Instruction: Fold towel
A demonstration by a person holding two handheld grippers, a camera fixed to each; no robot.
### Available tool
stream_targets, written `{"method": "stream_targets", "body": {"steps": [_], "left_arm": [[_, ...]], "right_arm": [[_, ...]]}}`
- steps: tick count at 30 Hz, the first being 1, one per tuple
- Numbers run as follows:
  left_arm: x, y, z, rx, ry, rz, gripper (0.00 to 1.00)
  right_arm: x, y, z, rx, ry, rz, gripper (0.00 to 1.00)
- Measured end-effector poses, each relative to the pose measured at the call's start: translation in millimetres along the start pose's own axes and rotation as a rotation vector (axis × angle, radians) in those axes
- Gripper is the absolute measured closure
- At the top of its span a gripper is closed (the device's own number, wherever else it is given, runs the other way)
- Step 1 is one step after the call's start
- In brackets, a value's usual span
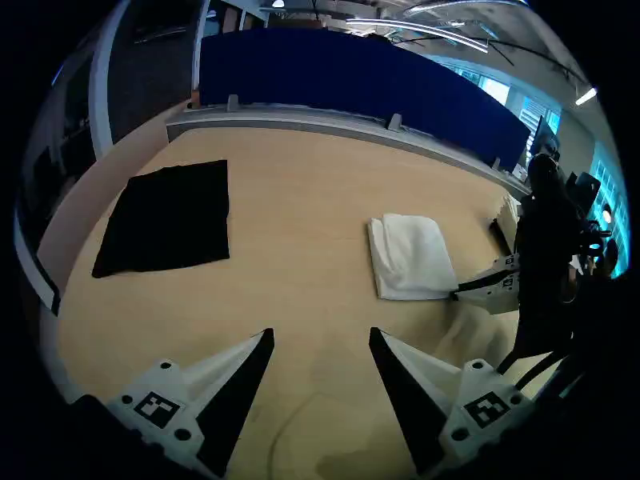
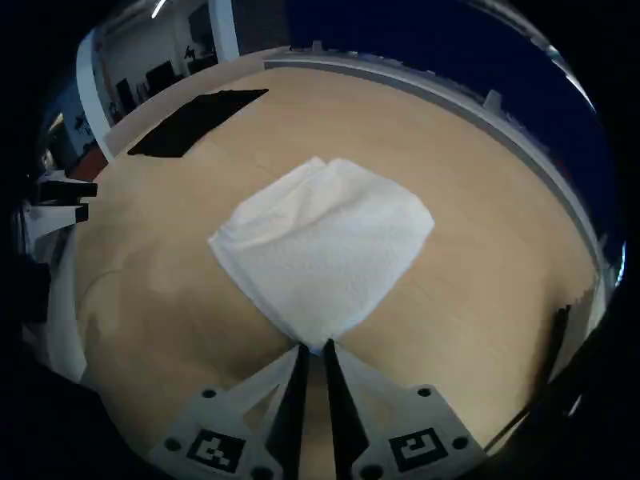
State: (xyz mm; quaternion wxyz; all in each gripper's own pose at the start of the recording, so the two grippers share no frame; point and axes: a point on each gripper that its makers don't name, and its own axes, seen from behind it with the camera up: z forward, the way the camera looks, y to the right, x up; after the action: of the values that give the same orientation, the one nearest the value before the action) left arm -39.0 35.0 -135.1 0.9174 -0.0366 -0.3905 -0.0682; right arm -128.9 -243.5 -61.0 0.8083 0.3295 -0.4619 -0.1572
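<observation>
white towel point(image 2: 324, 252) | folded flat | on wooden table point(image 2: 480, 264)

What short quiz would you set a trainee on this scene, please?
1. True or false: the towel lies spread out in a single layer.
2. What else lies on the table? A) a black cloth B) a plate C) a book
3. Which gripper's jaws stand wide apart over bare table?

Key:
1. False. It is folded.
2. A.
3. The left gripper. The right gripper has its jaws closed on the towel's corner.
</observation>
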Motion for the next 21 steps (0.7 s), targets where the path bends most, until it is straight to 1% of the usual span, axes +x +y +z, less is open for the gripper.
{"method": "stream_targets", "body": {"steps": [2,7,11,17,21], "left_arm": [[-1,0.1,0.3,0.0,-0.001,0.001,0.12],[-1,0.3,0.8,0.001,-0.003,0.002,0.12],[0,0.8,0.7,0.001,-0.002,0.002,0.12],[6,2.2,0.8,-0.001,0.006,0.004,0.12],[11,3.9,0.0,-0.003,0.014,0.008,0.12]], "right_arm": [[0,2,0.2,-0.008,0.004,-0.001,0.89],[2,3,-2.0,0.0,0.005,0.003,0.94],[9,6,-5.9,-0.001,0.018,-0.008,0.95],[26,8,-19.8,-0.009,0.057,-0.043,0.96],[47,10,-33.9,-0.018,0.105,-0.063,0.97]]}}
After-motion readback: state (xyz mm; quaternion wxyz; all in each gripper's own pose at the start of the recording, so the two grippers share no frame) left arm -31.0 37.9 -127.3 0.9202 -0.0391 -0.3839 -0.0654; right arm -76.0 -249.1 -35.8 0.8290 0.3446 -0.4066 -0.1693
